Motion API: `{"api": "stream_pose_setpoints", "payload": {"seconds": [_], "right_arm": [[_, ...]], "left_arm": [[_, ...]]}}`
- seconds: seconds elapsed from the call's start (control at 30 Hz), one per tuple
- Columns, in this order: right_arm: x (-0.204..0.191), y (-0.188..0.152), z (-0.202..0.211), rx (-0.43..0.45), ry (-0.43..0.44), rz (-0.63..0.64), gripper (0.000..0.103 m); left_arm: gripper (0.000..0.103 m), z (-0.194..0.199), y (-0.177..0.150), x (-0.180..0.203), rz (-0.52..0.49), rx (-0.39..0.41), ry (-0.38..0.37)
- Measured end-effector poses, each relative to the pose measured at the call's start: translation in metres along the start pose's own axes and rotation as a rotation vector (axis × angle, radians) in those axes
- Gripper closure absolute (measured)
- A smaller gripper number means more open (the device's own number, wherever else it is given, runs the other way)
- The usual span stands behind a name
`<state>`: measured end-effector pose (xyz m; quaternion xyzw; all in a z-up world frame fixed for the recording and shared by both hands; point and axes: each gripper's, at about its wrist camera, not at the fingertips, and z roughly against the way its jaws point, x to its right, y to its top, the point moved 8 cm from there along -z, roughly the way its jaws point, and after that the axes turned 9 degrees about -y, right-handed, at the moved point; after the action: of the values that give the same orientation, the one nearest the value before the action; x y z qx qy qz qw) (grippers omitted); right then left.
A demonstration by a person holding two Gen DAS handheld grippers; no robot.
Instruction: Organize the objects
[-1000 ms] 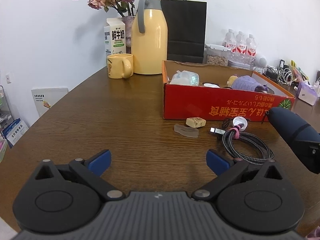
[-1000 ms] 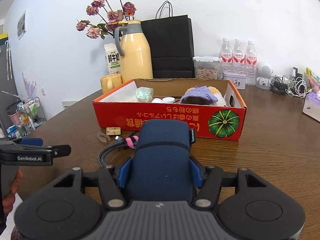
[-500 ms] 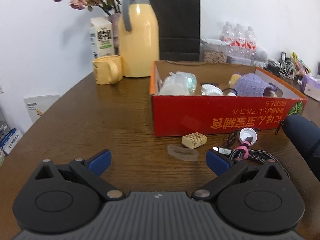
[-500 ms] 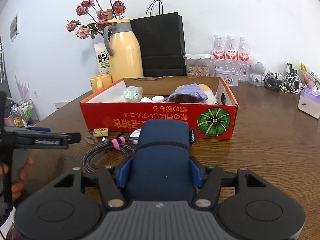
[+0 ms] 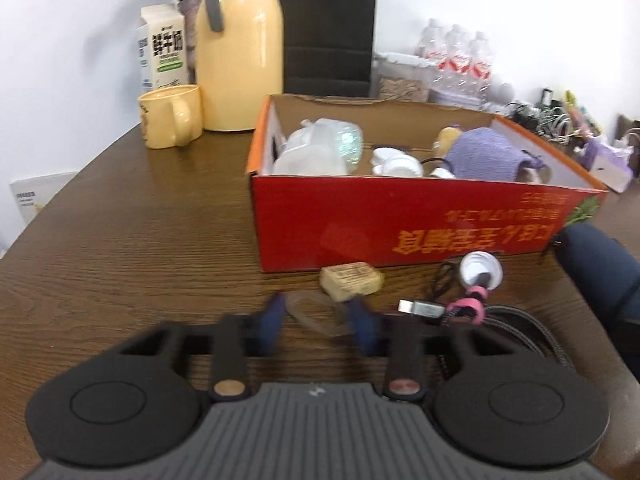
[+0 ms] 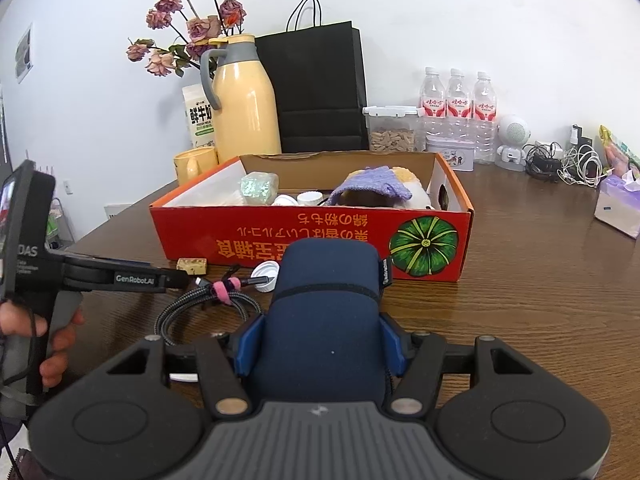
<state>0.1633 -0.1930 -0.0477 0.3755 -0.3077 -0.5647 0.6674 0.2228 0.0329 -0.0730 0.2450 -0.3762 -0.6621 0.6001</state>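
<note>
**Closing in on the clear plastic piece**

Closing its blue-padded jaws, the left gripper has a small flat translucent plastic piece lying on the brown wooden table between its fingertips — whether the pads already touch it is blurred beyond telling. Just ahead of those fingertips sits a small beige printed packet, and beyond that the red cardboard box with orange lettering, already loaded with a purple knitted item and crumpled clear plastic. Off to this gripper's right lies a coiled black braided cable with a pink tie, beside a white bottle cap.

The right gripper stands partly open, its blue pads pressed against both sides of a rounded navy fabric pouch — held above the table, in front of the box's pumpkin-printed wall.
</note>
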Motion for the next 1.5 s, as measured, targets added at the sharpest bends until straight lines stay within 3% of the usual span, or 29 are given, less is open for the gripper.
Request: {"api": "stream_pose_setpoints", "payload": {"seconds": [0.03,0.1,0.43,0.97,1.23,1.5], "right_arm": [[0.000,0.000,0.000,0.000,0.001,0.000,0.044],[-0.001,0.000,0.000,0.000,0.003,0.000,0.044],[-0.001,0.001,0.001,0.003,0.004,0.000,0.044],[-0.005,0.016,0.007,0.048,0.018,0.009,0.044],[-0.023,0.057,0.000,0.134,0.044,0.045,0.044],[-0.038,0.120,-0.042,0.166,0.019,0.068,0.044]], "left_arm": [[0.093,0.002,0.000,0.001,-0.005,0.007,-0.002],[0.099,0.007,-0.001,0.001,-0.008,0.020,0.013],[0.100,0.042,0.003,-0.002,-0.009,0.102,0.019],[0.100,0.070,0.042,0.017,-0.052,0.229,-0.011],[0.100,0.060,0.082,0.033,-0.060,0.279,-0.031],[0.100,0.032,0.134,0.032,-0.033,0.291,-0.009]]}}
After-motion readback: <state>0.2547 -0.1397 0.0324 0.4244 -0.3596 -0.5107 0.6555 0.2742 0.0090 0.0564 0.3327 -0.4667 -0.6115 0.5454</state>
